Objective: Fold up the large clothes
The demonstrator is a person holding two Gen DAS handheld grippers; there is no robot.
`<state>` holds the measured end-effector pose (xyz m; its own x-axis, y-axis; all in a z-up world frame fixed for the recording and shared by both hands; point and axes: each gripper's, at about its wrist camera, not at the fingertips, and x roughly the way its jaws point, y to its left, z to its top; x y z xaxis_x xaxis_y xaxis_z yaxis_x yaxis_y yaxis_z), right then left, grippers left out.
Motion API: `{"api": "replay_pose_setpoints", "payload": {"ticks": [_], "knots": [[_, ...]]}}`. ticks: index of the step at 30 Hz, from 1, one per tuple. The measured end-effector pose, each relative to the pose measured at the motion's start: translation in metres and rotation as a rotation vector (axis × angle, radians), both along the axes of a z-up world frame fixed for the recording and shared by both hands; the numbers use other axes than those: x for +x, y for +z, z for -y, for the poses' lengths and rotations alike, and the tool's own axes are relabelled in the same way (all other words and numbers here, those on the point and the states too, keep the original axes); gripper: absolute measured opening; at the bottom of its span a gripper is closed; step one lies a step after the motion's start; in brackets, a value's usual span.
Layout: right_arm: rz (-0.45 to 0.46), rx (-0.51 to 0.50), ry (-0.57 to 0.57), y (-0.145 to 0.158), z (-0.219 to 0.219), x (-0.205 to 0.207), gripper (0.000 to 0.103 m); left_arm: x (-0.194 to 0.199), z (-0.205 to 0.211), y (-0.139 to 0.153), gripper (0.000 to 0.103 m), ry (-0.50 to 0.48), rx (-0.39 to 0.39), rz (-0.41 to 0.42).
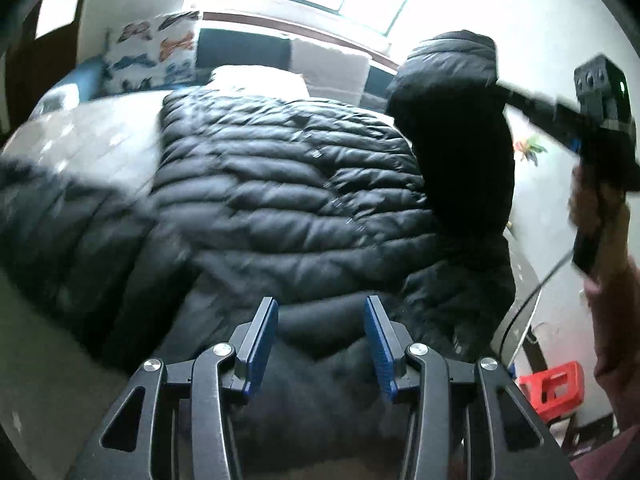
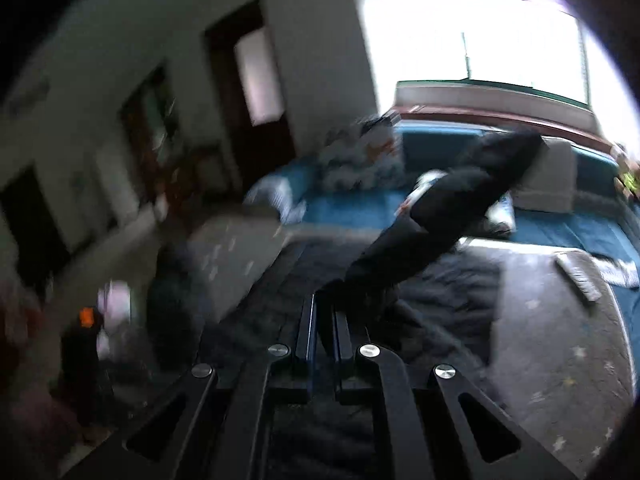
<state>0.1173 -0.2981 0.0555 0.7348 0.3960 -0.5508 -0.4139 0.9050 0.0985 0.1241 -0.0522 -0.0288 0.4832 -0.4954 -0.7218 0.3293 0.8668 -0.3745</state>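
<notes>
A large black quilted puffer jacket [image 1: 280, 184] lies spread on the bed. My left gripper [image 1: 320, 320] is open and empty, with blue pads, just above the jacket's near edge. My right gripper [image 1: 504, 88] shows at the right of the left wrist view, shut on the jacket's right sleeve [image 1: 460, 128] and holding it lifted above the bed. In the blurred right wrist view my right gripper [image 2: 326, 312] is shut on that dark sleeve [image 2: 460, 200], which stretches up and away over the jacket body [image 2: 440, 300].
The bed has a grey star-patterned cover [image 2: 560, 340] and a blue sheet [image 2: 360, 208]. Patterned pillows [image 1: 152, 52] and a white pillow [image 1: 260, 80] lie at the head under a bright window. A red stool [image 1: 552, 384] stands on the floor at right.
</notes>
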Motion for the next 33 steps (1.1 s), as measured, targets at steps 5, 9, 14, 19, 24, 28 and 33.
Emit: {"api": "replay_pose_setpoints", "payload": {"ticks": [5,9,14,19,24,28,33], "knots": [[-0.166,-0.163,0.097,-0.082,-0.067,-0.006,0.009,-0.023,-0.03,-0.009,0.048,0.028,-0.022,0.001],[-0.279,-0.196,0.107,-0.115,-0.078,-0.01,0.009,-0.031,-0.035,-0.001,0.048,0.028,-0.039,0.024],[-0.299,-0.134,0.15,-0.087,-0.052,-0.032,0.009,-0.026,-0.035,0.02,0.048,0.031,-0.046,0.06],[-0.217,-0.064,-0.004,-0.049,0.006,-0.025,0.032,0.003,-0.018,0.052,0.048,0.016,-0.045,0.11],[-0.267,-0.037,-0.207,-0.069,0.081,0.007,0.046,0.057,0.017,0.058,0.048,-0.004,-0.019,0.098],[-0.338,-0.002,-0.262,-0.102,0.11,0.016,0.046,0.096,0.045,0.041,0.048,-0.015,0.024,0.053],[-0.326,-0.078,-0.24,-0.12,0.117,0.011,0.046,0.115,0.062,0.001,0.048,-0.007,0.032,-0.041]]}}
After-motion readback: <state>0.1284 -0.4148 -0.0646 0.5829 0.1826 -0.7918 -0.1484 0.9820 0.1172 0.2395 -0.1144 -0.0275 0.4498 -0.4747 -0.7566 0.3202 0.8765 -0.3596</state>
